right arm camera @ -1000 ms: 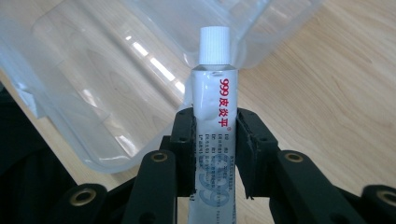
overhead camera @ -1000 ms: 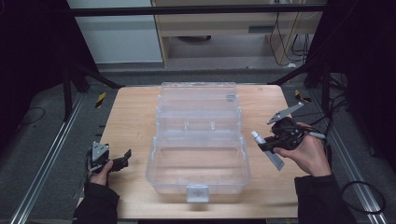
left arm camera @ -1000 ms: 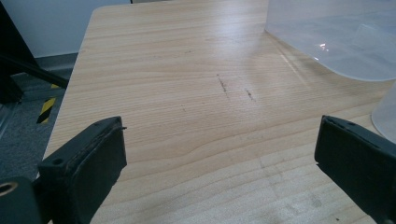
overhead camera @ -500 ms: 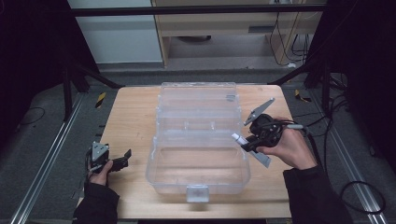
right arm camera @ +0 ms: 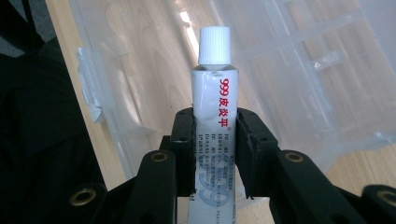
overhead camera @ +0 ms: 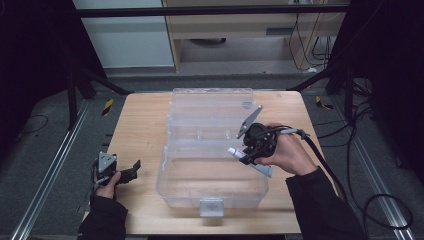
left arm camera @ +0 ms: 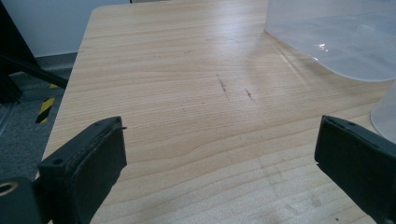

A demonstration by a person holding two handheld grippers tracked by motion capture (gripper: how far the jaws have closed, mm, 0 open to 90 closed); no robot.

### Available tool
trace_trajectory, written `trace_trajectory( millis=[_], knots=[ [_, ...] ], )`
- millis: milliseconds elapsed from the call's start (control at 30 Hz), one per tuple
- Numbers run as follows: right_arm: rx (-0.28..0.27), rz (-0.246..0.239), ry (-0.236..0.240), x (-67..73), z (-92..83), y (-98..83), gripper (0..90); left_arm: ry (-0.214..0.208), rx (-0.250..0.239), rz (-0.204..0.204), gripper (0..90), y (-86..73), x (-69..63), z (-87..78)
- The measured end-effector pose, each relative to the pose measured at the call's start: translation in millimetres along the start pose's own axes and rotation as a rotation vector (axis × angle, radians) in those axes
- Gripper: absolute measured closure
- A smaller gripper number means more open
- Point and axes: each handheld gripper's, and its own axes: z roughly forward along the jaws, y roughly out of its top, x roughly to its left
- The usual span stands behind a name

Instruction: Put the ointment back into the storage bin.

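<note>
the right gripper (overhead camera: 248,152) hangs over the right part of a clear plastic organiser box (overhead camera: 210,150) that lies open in the middle of the wooden table (overhead camera: 135,125), its lid folded back toward the far side. its two black jaws are clamped on a small white ointment tube (overhead camera: 250,161) with red lettering, the pads pressing on the tube's middle from both sides. in the right gripper view the tube (right arm camera: 214,112) stands up between the pads (right arm camera: 183,140), its ribbed white cap (right arm camera: 214,45) pointing away from the gripper toward the box's compartments (right arm camera: 299,79). in the high view the cap end points left over the box and the flat crimped end sticks out to the near right, beside the person's right hand (overhead camera: 286,152). the left gripper (overhead camera: 131,168) is at the near left of the table, well apart from the box, held in the left hand (overhead camera: 106,185). its jaws stand wide with nothing between them, and in the left gripper view its pads (left arm camera: 88,163) frame bare wood, with the box's rounded corner (left arm camera: 336,42) at the far right.
</note>
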Motion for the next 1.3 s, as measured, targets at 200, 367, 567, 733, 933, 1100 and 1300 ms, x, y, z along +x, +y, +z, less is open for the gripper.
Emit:
trace_trajectory(
  millis=[200, 367, 567, 733, 933, 1100, 1300],
  knots=[
    [0.032, -0.038, 0.018, 1.3, 10.9, 11.3, 69.9, -0.001, 0.000, 0.000, 1.6, 0.0, 0.1, 0.0],
    [0.080, -0.100, 0.037, 4.7, 27.6, 16.6, 69.8, 0.000, 0.000, 0.000, 1.6, 0.0, 0.0, 0.0],
    [0.124, -0.179, 0.063, 9.6, 45.0, 18.5, 69.8, -0.001, 0.000, 0.000, 1.6, 0.0, 0.1, 0.0],
    [0.155, -0.218, 0.084, 12.7, 56.2, 19.9, 69.7, -0.001, 0.000, 0.000, 1.6, 0.0, 0.1, -0.1],
    [0.186, -0.251, 0.098, 13.9, 68.6, 17.4, 69.7, -0.001, 0.000, 0.000, 1.6, 0.0, 0.1, 0.0],
    [0.211, -0.264, 0.105, 14.8, 78.0, 14.4, 69.7, -0.001, 0.000, 0.000, 1.6, 0.0, 0.0, 0.0],
    [0.244, -0.276, 0.107, 13.3, 88.8, 9.5, 69.7, -0.001, 0.000, 0.000, 1.6, 0.0, 0.1, 0.0]
  ],
)
